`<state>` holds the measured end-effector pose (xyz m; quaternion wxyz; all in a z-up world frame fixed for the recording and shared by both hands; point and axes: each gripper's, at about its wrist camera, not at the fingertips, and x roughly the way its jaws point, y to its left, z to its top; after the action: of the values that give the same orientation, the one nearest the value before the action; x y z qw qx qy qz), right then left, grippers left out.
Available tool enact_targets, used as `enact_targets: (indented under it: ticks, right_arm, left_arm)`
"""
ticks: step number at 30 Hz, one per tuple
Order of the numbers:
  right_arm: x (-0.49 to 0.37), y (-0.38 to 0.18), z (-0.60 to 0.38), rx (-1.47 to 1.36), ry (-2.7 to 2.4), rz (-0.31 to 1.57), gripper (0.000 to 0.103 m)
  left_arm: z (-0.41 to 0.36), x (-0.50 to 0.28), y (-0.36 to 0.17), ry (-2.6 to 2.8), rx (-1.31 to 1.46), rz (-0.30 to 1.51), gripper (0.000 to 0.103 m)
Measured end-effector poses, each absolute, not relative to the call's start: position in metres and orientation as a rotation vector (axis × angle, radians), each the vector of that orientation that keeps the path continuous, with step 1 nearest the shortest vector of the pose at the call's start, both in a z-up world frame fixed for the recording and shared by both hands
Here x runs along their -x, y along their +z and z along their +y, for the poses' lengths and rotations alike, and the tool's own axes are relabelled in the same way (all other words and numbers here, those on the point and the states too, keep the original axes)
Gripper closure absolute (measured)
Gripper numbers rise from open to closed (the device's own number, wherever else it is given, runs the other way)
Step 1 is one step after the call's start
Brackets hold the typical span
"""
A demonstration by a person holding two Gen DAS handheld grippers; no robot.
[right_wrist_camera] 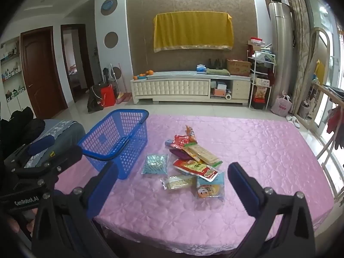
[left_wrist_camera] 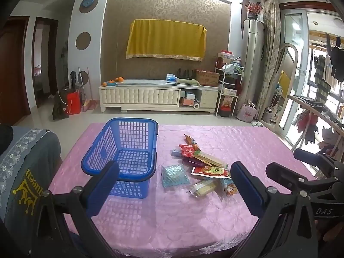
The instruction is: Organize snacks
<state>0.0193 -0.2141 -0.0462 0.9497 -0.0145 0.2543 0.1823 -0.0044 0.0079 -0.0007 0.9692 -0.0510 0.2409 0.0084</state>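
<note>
On the pink tablecloth [right_wrist_camera: 258, 150], a heap of snack packets [right_wrist_camera: 193, 163] is seen just right of the empty blue basket [right_wrist_camera: 120, 137], directly ahead of the right gripper [right_wrist_camera: 172, 182], held nearer than the left gripper [left_wrist_camera: 174, 182], both spread apart and empty.

The left gripper [left_wrist_camera: 174, 185] and the right gripper [right_wrist_camera: 173, 182] look alike — black angular plastic frames with silver round-head screws at the joints, and fingers [left_wrist_camera: 247, 188] faced with blue pads. White lettering marks the bodies — "DAS" on one, "CenRobot.AI" on the other. Bare fingertips show beside the lettered body.
</note>
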Motion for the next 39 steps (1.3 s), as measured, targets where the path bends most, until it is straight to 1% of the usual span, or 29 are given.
enact_targets:
  ticks: [39]
  right_arm:
    - [-0.0163,-0.0461,-0.2131,0.032,0.359,0.514,0.0]
  left_arm:
    - [0.0074,0.0049,-0.0022,0.007,0.105,0.518,0.0]
